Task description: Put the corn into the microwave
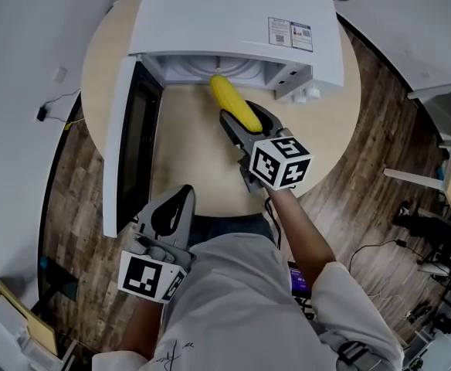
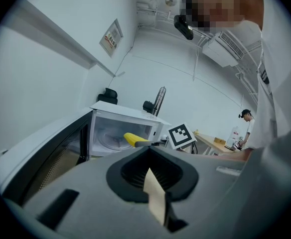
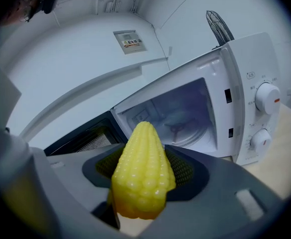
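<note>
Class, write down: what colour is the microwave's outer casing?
White. The microwave casing shows best in the head view.

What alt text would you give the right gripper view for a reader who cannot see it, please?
The right gripper holds a yellow corn cob between its jaws, tip aimed at the open white microwave ahead. Its door stands open at left; two dials at right.

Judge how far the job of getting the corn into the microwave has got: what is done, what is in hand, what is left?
Done: the microwave has its door open, and the right tool grips the corn. In hand: the corn's tip is at the opening, not yet set down inside. Left: lay it inside, let go, pull back. The left tool is shut and empty.
</note>
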### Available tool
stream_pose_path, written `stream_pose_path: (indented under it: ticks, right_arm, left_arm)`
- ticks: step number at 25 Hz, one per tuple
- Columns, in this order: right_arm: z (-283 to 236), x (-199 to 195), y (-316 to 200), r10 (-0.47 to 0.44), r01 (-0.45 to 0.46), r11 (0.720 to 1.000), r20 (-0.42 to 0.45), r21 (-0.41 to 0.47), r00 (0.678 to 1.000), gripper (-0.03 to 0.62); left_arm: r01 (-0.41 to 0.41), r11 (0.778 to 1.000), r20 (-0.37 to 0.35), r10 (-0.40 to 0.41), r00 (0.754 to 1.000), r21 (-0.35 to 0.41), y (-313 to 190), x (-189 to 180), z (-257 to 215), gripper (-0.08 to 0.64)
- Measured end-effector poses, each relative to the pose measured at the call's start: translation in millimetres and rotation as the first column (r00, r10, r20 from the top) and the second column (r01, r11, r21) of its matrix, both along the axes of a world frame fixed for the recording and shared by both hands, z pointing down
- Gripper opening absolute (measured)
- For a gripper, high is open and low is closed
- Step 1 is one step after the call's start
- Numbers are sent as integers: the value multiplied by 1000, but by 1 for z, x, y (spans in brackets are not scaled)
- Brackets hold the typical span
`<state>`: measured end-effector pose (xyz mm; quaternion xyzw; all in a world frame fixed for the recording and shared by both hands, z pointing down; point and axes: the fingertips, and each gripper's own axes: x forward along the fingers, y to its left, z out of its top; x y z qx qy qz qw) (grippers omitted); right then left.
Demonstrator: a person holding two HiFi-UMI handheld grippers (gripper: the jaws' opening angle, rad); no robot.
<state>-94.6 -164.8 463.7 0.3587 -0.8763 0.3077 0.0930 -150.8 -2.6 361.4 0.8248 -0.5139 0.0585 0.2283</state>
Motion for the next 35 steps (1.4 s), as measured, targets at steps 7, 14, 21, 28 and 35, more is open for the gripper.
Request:
stream_pose_path:
  ticks: [7, 14, 21, 28, 35]
  right_arm:
    - [5, -7, -12, 5, -5, 1000, 36, -14, 999, 264]
    - [12, -7, -28, 27, -27, 1000, 28, -8, 999, 264]
    - [25, -9, -46, 30, -30, 999, -22, 14, 999, 263]
    - [41, -10, -64, 57, -57, 998, -83, 5, 995, 264]
    - [52, -23, -87, 74, -71, 997, -116, 29, 991, 262]
  left_arm:
    - [12, 1000, 0, -12, 1000, -13, 1, 2, 4, -8]
    - [13, 1000, 8, -12, 1000, -25, -1, 2, 6, -8]
    - [14, 999, 2, -14, 1000, -35, -7, 5, 10, -8]
    - [26, 999, 6, -26, 1000, -47, -9, 4, 11, -8]
    - [27, 997, 29, -25, 999, -70, -10, -2, 16, -8]
